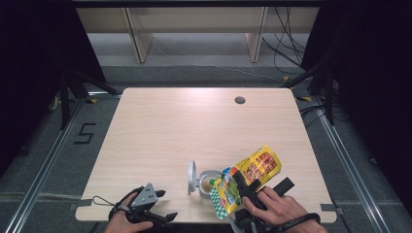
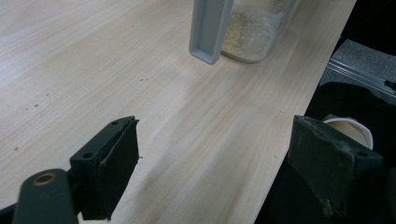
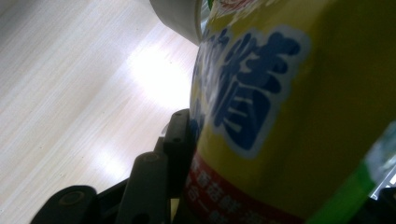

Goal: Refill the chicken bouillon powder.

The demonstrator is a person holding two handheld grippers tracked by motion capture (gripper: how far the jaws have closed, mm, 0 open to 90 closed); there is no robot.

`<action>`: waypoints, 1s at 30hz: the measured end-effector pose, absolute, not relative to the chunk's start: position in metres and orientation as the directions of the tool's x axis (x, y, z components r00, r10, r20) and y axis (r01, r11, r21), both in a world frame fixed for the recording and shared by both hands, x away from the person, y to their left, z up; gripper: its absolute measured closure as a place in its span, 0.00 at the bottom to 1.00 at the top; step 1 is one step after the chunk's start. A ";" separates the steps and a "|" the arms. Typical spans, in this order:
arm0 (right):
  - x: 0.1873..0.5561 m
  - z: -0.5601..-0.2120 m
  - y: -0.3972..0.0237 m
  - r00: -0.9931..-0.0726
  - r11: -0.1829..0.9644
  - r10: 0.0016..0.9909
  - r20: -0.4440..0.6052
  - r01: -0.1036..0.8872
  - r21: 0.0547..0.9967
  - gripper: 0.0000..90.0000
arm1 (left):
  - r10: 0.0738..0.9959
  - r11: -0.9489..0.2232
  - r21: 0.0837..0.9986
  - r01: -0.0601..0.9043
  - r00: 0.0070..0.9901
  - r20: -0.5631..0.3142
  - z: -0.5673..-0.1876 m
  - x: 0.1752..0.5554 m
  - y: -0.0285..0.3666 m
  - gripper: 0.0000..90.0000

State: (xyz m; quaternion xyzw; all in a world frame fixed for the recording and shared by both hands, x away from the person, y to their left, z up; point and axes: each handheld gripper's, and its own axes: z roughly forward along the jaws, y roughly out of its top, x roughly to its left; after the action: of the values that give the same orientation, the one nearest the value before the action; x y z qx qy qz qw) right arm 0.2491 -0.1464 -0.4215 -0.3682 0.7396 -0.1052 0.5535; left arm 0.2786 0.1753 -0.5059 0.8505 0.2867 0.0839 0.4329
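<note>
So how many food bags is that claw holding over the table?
1: a yellow printed plastic bag, clamped in the right claw and tilted over the open clear jar near the table's front edge. Any others behind it would be hidden.

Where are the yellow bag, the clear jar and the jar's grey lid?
yellow bag (image 1: 256,167), high view, on its printed front.
clear jar (image 2: 250,32), left gripper view, on its granule-filled wall.
grey lid (image 1: 192,177), high view, on its open flap.
</note>
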 end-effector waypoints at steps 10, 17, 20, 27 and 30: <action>0.248 -0.420 -0.145 -0.109 0.689 -0.683 -0.722 -0.425 -0.587 0.72 | 0.563 -0.472 0.780 0.411 0.821 -0.092 -0.505 0.279 0.176 0.17; 0.248 -0.419 -0.144 -0.101 0.678 -0.694 -0.713 -0.423 -0.601 0.73 | 0.563 -0.457 0.785 0.418 0.819 -0.107 -0.506 0.278 0.175 0.17; 0.248 -0.419 -0.144 -0.106 0.677 -0.696 -0.710 -0.426 -0.600 0.73 | 0.563 -0.473 0.779 0.411 0.821 -0.091 -0.506 0.279 0.176 0.17; 0.248 -0.419 -0.143 -0.103 0.672 -0.701 -0.706 -0.426 -0.606 0.73 | 0.566 -0.457 0.785 0.419 0.818 -0.108 -0.506 0.278 0.175 0.17; 0.248 -0.419 -0.142 -0.098 0.666 -0.706 -0.701 -0.425 -0.612 0.73 | 0.563 -0.475 0.778 0.411 0.822 -0.090 -0.506 0.279 0.177 0.17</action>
State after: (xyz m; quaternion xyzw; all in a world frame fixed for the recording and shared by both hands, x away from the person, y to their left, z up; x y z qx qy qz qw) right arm 0.2478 -0.1424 -0.4187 -0.3877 0.7297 -0.1283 0.5484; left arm 0.2793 0.1765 -0.5056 0.8541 0.2849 0.0892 0.4259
